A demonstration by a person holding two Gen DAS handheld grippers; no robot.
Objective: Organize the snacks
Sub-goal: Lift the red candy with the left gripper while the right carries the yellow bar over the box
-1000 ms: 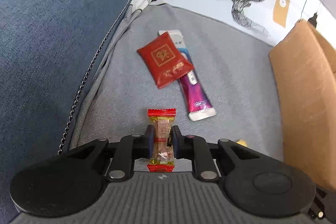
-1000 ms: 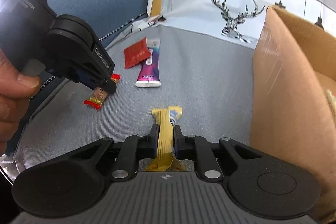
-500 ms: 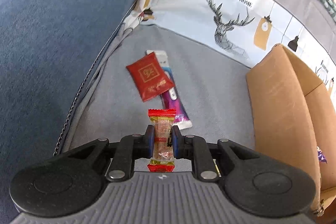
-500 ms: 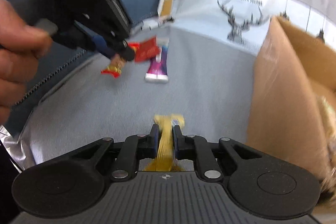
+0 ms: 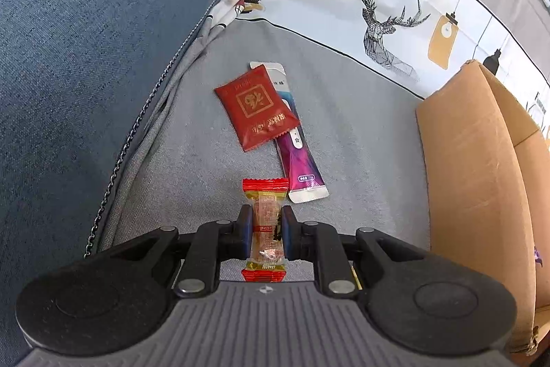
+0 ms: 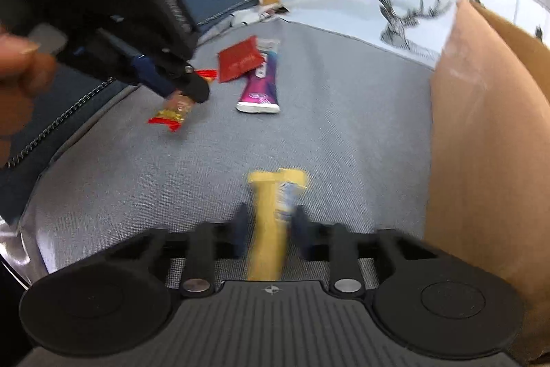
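My left gripper (image 5: 264, 229) is shut on a small candy with red ends (image 5: 265, 195), held lengthwise above the grey seat. In the right wrist view the same left gripper (image 6: 187, 92) hangs at the upper left in a person's hand, the candy (image 6: 172, 112) sticking out below it. My right gripper (image 6: 270, 222) is blurred. Its jaws are opening, and a yellow packet (image 6: 275, 195) stands between them with a gap on each side. A red sachet (image 5: 256, 107) lies partly on a purple-and-white sachet (image 5: 300, 164) further back on the seat.
An open cardboard box (image 5: 474, 177) stands on the right of the seat, close beside my right gripper. The blue sofa arm (image 5: 86, 57) rises on the left. A deer-print cover (image 5: 388, 23) hangs over the backrest behind.
The right gripper's jaws have parted from the yellow packet they were squeezing. The left gripper keeps its candy and now sits higher and closer in the right wrist view.
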